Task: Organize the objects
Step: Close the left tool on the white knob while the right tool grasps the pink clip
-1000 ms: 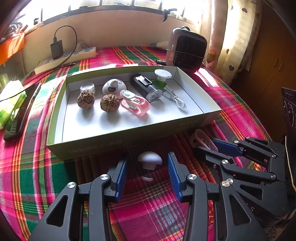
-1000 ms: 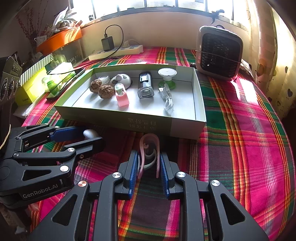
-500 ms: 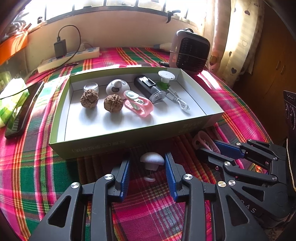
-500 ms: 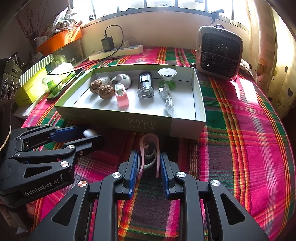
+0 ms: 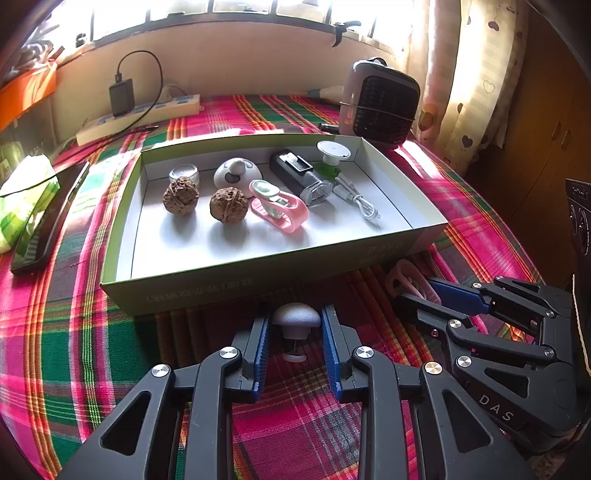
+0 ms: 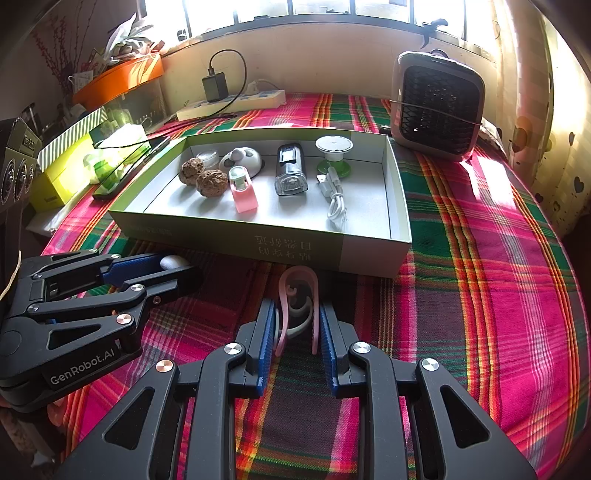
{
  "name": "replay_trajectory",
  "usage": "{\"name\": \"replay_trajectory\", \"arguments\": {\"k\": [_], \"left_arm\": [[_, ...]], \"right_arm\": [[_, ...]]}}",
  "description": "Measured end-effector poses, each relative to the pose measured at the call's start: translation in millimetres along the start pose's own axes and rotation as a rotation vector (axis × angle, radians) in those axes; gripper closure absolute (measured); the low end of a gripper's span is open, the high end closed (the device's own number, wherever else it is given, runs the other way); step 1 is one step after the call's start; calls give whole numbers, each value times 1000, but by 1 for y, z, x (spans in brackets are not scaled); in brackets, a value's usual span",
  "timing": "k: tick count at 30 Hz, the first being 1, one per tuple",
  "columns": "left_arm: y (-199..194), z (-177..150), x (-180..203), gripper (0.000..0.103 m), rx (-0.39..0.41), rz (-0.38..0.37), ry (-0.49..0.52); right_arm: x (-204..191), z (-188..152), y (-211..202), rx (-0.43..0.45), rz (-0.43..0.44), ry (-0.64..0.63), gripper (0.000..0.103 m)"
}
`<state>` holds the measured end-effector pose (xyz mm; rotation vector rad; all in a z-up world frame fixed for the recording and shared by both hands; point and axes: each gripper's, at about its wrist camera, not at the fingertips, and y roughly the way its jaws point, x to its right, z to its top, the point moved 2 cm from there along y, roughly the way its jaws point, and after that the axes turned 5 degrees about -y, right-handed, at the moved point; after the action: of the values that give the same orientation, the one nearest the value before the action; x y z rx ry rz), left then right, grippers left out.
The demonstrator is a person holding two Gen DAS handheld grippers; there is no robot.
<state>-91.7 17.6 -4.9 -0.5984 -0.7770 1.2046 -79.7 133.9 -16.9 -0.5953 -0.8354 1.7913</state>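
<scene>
Bright window [image 6: 332, 9] across 12 o'clock, sun pouring in. Cream wall [image 5: 240, 59] beneath sill. Heart-print curtain [image 5: 469, 74] at 2 o'clock, wooden cabinet [image 5: 546, 140] beside it at 3. Plaid cloth [image 6: 498, 258] in pink, green, red covers table, sunlit stripes at right.

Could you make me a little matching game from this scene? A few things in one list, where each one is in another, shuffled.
Things:
1. white knob
2. pink clip
3. walnuts
4. fan

Places:
A. inside the box
B. on the cloth beyond the box
C. between the left gripper fingers
D. between the right gripper fingers

Pairs: 1-C, 2-D, 3-A, 4-B
</scene>
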Motion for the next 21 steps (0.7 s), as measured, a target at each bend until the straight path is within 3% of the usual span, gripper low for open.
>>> {"name": "replay_trajectory", "arguments": {"k": [21], "left_arm": [[-2,-2,2,79,3,-3,4]], "right_arm": [[-1,0,-1,4,2,0,79]]}}
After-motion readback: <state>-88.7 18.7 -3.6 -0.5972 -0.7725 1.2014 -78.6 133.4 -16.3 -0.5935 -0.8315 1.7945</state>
